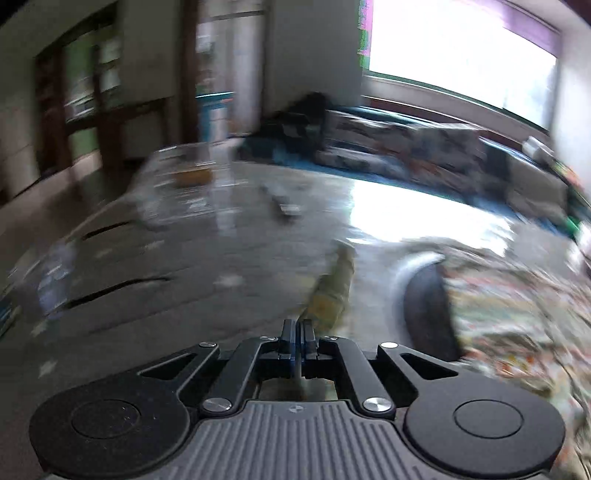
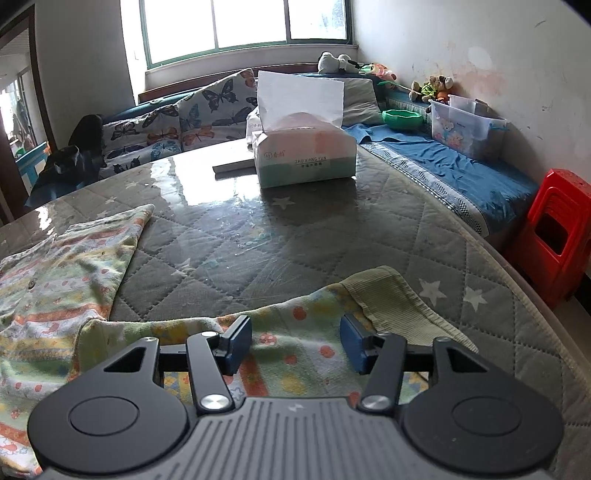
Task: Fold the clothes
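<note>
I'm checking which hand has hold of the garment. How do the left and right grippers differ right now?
The left gripper has its jaws closed, pinching a strip of the patterned garment; the right gripper has its jaws wide apart, gripping nothing. The left view is blurred, the right view sharp. The right gripper hangs over the garment's sleeve. Both share the same black build with blue pads.

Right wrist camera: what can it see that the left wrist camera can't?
Only the right wrist view shows the tissue box, red stool, stuffed toys and the open right gripper over a sleeve. Only the blurry left wrist view shows the left gripper shut on a sleeve cuff. Both show the patterned garment, the quilted table and the window.
</note>
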The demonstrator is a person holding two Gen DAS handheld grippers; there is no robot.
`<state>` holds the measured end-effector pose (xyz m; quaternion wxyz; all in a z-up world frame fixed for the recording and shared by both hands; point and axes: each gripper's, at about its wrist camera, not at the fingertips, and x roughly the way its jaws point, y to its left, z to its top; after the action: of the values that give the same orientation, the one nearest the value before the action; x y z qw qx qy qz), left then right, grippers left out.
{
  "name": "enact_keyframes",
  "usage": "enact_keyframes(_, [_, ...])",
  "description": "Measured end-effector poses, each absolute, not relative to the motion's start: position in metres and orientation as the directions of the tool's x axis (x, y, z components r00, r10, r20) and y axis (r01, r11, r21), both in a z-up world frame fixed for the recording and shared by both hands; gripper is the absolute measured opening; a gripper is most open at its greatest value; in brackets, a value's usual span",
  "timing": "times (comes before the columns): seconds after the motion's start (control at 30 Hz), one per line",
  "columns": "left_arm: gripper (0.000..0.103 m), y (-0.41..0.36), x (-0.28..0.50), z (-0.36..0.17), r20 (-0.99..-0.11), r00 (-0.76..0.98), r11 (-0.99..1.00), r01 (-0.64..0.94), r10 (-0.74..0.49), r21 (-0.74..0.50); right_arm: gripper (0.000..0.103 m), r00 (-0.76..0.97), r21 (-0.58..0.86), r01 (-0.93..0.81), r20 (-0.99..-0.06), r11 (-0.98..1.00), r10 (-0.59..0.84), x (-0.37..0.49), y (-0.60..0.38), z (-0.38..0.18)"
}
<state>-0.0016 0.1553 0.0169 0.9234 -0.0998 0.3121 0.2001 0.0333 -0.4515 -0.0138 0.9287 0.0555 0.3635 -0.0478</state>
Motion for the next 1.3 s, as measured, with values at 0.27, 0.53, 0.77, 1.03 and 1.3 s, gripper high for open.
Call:
enact_keyframes(0.27, [0.005, 0.210, -0.043, 0.002, -0.693, 0.595, 0.778, -0.624, 0.406, -0.079, 0.061, 0.731, 0.059, 0.125, -0.681, 0.990, -0.051, 0.034, -0.449, -0.014])
enact_keyframes(0.53, [0.006, 0.179, -0.004, 0.006, -0.669, 0.680, 0.881, -0.466, 0.301, -0.077, 0.061, 0.728, 0.053, 0.125, -0.683, 0.991, -0.055, 0.034, -0.447, -0.014])
enact_keyframes(0.77, [0.010, 0.172, 0.022, -0.015, -0.671, 0.654, 0.900, -0.434, 0.349, 0.044, 0.067, 0.724, 0.042, 0.111, -0.688, 0.993, -0.052, 0.036, -0.447, -0.015])
enact_keyframes(1.03, [0.018, 0.176, 0.015, -0.007, -0.693, 0.622, 0.893, -0.446, 0.364, 0.069, 0.067, 0.722, 0.012, 0.045, -0.692, 0.999, -0.024, 0.030, -0.436, -0.005])
enact_keyframes(1.3, [0.026, 0.099, -0.009, 0.020, -0.682, 0.722, 0.982, -0.184, 0.114, -0.030, 0.066, 0.726, 0.006, -0.213, -0.669, 0.977, 0.162, 0.001, -0.382, 0.025])
